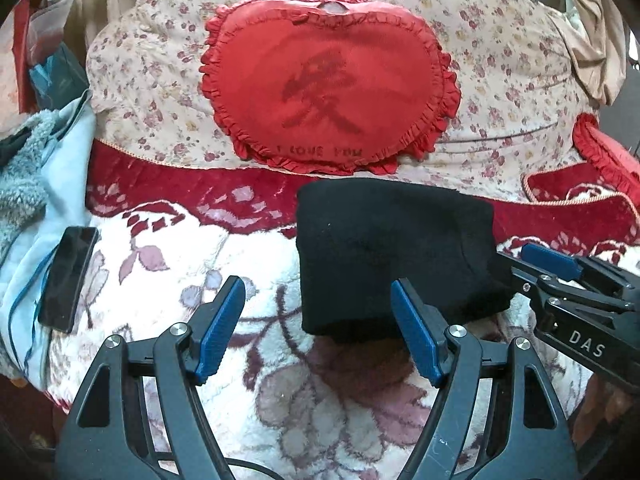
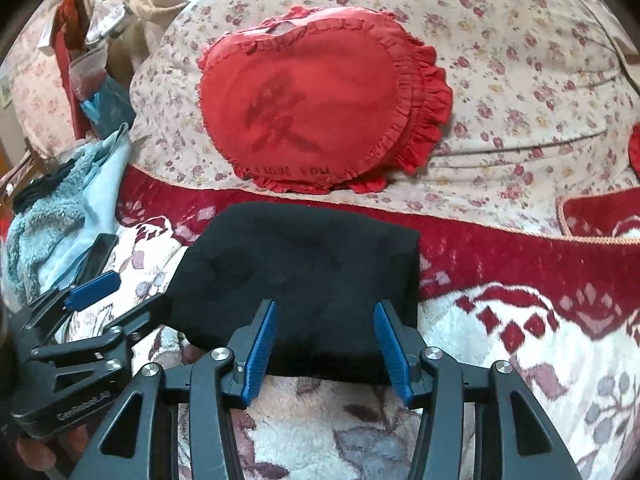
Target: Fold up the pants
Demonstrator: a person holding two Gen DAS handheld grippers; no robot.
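Folded black pants [image 2: 304, 280] lie on the floral blanket [image 2: 500, 360]. Left tool [image 1: 318, 326] released; right tool [image 2: 326, 344] released, clear of the cloth.

Both wrist cameras look forward and steeply down along their own fingers, close over the bed [image 1: 152, 256], facing its far edge. The left view sits left of the folded black pants [image 1: 392, 256], the right view straight over them. Both share the pants, the red heart pillow [image 2: 312, 116] and the phone [image 1: 68, 276] near the bed's left edge.
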